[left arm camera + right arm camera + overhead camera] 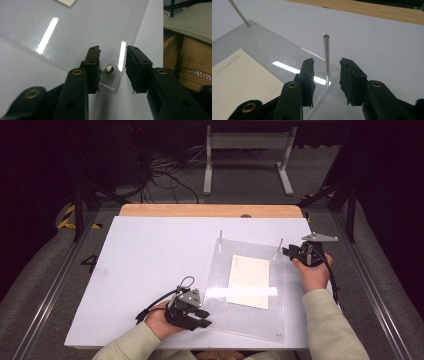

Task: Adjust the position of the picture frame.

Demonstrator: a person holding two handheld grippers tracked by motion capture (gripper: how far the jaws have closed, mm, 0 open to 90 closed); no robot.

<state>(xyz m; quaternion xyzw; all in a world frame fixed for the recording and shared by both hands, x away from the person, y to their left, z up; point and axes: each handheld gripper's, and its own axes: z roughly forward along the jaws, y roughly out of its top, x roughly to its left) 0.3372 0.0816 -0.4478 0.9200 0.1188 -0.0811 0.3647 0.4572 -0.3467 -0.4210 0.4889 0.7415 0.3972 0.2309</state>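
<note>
A clear acrylic plate (250, 315) lies on the white board, with a cream paper card (248, 280) in its middle. Thin metal pins stand at its far corners: far-left pin (220, 240), far-right pin (277, 249). My left gripper (205, 318) is at the plate's near-left corner. In the left gripper view it (113, 51) is open, and a short metal stud (109, 69) sits between the jaws, untouched. My right gripper (288, 251) is at the far-right pin. Seen from the right gripper view, it (327, 62) is open, its jaws either side of that pin (326, 57) without pressing on it.
The white board (145, 265) covers a wooden table (200, 210) with bare room left of the plate. Another small stud (276, 336) marks the plate's near-right corner. A metal frame and cables stand on the floor beyond the table.
</note>
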